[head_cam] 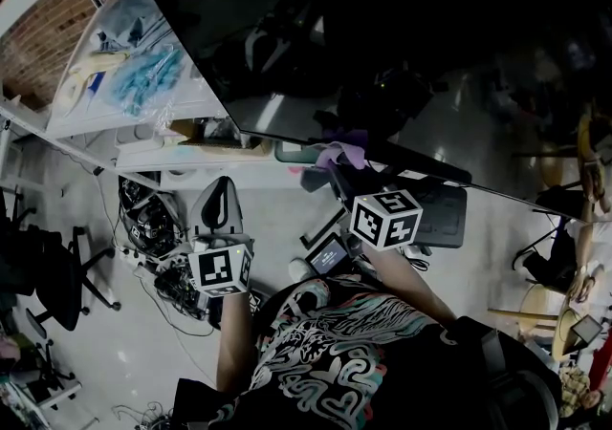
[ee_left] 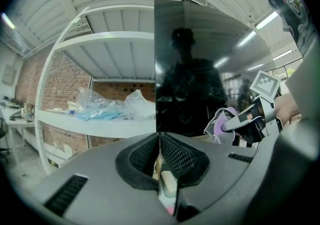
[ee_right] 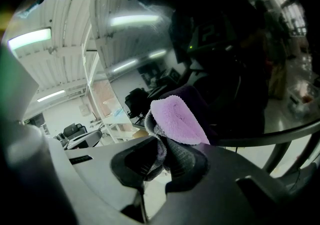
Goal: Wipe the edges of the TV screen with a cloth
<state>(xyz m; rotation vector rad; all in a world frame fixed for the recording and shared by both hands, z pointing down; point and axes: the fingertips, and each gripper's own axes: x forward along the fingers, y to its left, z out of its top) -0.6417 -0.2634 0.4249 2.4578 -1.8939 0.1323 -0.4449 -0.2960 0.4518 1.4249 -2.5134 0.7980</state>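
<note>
The big dark TV screen fills the top of the head view, its lower edge running down to the right. My right gripper is shut on a purple cloth that sits against that lower edge. In the right gripper view the cloth bulges out of the jaws in front of the glossy screen. My left gripper hangs below the screen's left corner, shut and holding nothing. The left gripper points at the TV's side edge, with the cloth off to the right.
A white shelf with plastic bags stands left of the TV. Cables and power strips lie on the floor below it. An office chair is at far left. A small lit device sits under the right gripper.
</note>
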